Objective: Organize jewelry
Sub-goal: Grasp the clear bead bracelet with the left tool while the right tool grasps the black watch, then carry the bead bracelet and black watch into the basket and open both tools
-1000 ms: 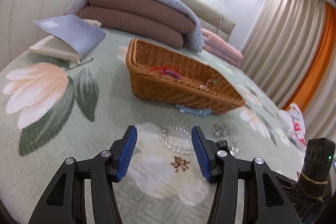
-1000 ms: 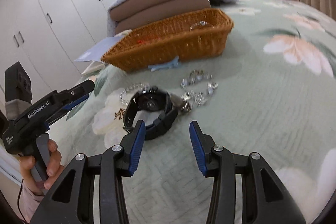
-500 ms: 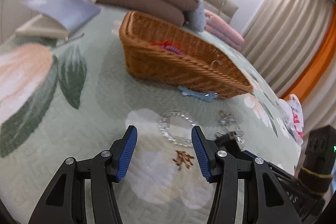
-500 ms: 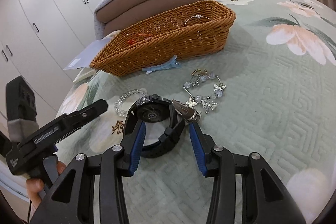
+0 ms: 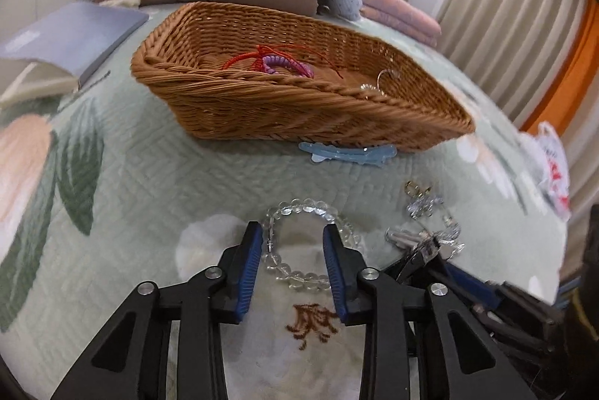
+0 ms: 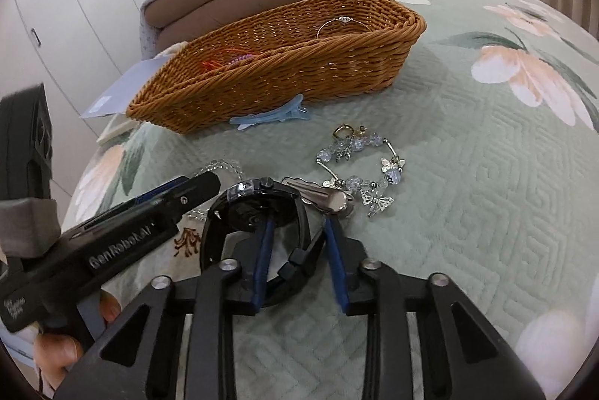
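Both sets of jaws have dropped onto the bedspread, wide open and holding nothing, so we judge two grasps imminent. Our left gripper [image 5: 292, 244] now straddles the clear bead bracelet [image 5: 312, 244]; our right gripper [image 6: 299, 237] brackets the black watch [image 6: 258, 220] strap, basket [image 6: 284, 63] far beyond.

Clear bead bracelet [image 5: 312, 242] and black watch [image 6: 258, 224] lie flat, apparently touching, near the wicker basket [image 5: 299, 108].
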`<state>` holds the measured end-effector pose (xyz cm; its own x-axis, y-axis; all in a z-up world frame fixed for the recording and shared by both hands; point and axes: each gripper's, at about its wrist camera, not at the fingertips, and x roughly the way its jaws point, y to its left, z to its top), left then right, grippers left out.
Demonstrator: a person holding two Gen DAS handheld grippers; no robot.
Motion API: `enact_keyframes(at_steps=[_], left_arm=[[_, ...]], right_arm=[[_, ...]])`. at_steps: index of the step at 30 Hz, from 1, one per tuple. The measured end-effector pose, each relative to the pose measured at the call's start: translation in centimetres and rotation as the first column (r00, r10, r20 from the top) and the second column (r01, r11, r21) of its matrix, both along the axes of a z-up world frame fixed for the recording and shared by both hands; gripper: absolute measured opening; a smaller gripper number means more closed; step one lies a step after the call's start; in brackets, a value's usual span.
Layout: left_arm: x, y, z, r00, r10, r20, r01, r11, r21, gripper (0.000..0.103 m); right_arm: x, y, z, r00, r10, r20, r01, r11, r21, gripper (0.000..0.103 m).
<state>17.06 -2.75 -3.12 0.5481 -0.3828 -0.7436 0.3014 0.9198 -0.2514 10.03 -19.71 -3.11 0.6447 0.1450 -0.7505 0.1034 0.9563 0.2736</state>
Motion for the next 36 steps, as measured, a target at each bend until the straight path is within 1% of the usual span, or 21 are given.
enact_keyframes(at_steps=[1, 2, 3, 4, 6, 9, 16, 19, 21, 23, 25, 27, 28, 31, 34, 35, 36], left_arm=[[0.0, 0.0, 0.0, 1.000, 0.006, 0.003, -0.006, 1.000, 0.015, 0.016], [-0.1, 0.0, -0.1, 1.000, 0.004, -0.002, -0.004, 1.000, 0.015, 0.007], [-0.2, 0.2, -0.1, 1.000, 0.003, 0.001, -0.003, 1.000, 0.005, 0.007], [-0.3, 0.5, 0.0, 1.000, 0.004, 0.003, -0.004, 1.000, -0.001, 0.007], [-0.9, 0.8, 0.3, 1.000, 0.013, 0.008, -0.013, 1.000, -0.008, 0.007], [-2.4, 1.9, 0.6, 0.999, 0.032, 0.002, -0.032, 0.999, -0.031, 0.007], [-6.3, 5.7, 0.7, 0.992, 0.125, -0.031, -0.128, 0.986, -0.111, 0.007], [-7.4, 6.6, 0.4, 0.990, 0.134, -0.046, -0.140, 0.980, -0.138, 0.007], [-7.9, 6.8, 0.1, 0.991, 0.121, -0.050, -0.127, 0.981, -0.149, 0.008], [-8.4, 6.7, 0.0, 0.993, 0.116, -0.028, -0.119, 0.983, -0.141, 0.008], [-8.4, 6.5, -0.1, 0.992, 0.122, -0.028, -0.125, 0.983, -0.132, 0.009], [-8.4, 6.0, 0.1, 0.993, 0.116, -0.012, -0.116, 0.986, -0.116, 0.016], [-8.4, 5.8, 0.1, 0.994, 0.113, -0.009, -0.113, 0.988, -0.109, 0.017], [-8.2, 5.2, 0.1, 0.993, 0.116, 0.007, -0.116, 0.991, -0.073, 0.018], [-8.1, 4.3, 0.2, 0.994, 0.105, 0.025, -0.105, 0.994, -0.024, 0.017], [-8.1, 4.1, 0.3, 0.994, 0.105, 0.035, -0.105, 0.994, -0.009, 0.010], [-8.1, 4.0, 0.3, 0.994, 0.103, 0.039, -0.103, 0.995, -0.002, 0.007]], right_arm=[[0.0, 0.0, 0.0, 1.000, 0.002, 0.000, -0.002, 1.000, 0.000, 0.023], [0.0, 0.0, -0.1, 1.000, 0.006, 0.003, -0.006, 1.000, 0.006, 0.019], [-0.1, -0.2, -0.1, 1.000, 0.009, 0.004, -0.010, 1.000, 0.019, 0.016], [-0.1, -0.4, -0.1, 1.000, 0.013, 0.005, -0.013, 0.999, 0.030, 0.014], [-0.3, -0.7, -0.1, 1.000, 0.024, 0.004, -0.024, 0.998, 0.058, 0.014], [-0.8, -0.8, 0.0, 0.999, 0.033, 0.012, -0.033, 0.998, 0.061, 0.014], [-2.5, -1.9, 0.0, 0.999, 0.036, 0.027, -0.038, 0.994, 0.105, 0.014], [-2.8, -2.1, 0.1, 0.999, 0.031, 0.027, -0.034, 0.993, 0.109, 0.014], [-3.0, -2.2, 0.1, 0.999, 0.030, 0.029, -0.033, 0.993, 0.115, 0.014], [-3.1, -2.2, 0.1, 0.999, 0.032, 0.029, -0.035, 0.992, 0.117, 0.014], [-3.2, -2.3, 0.0, 0.999, 0.034, 0.031, -0.038, 0.993, 0.116, 0.014], [-3.4, -2.3, 0.1, 0.999, 0.040, 0.035, -0.044, 0.993, 0.111, 0.014], [-3.7, -2.4, 0.2, 0.998, 0.042, 0.037, -0.046, 0.993, 0.107, 0.014], [-3.7, -2.3, 0.2, 0.998, 0.047, 0.042, -0.051, 0.994, 0.101, 0.014], [-3.7, -2.0, 0.3, 0.997, 0.055, 0.050, -0.060, 0.994, 0.094, 0.014], [-3.7, -1.9, 0.3, 0.997, 0.058, 0.054, -0.062, 0.994, 0.091, 0.014], [-3.7, -1.8, 0.4, 0.997, 0.059, 0.058, -0.065, 0.994, 0.092, 0.014]])
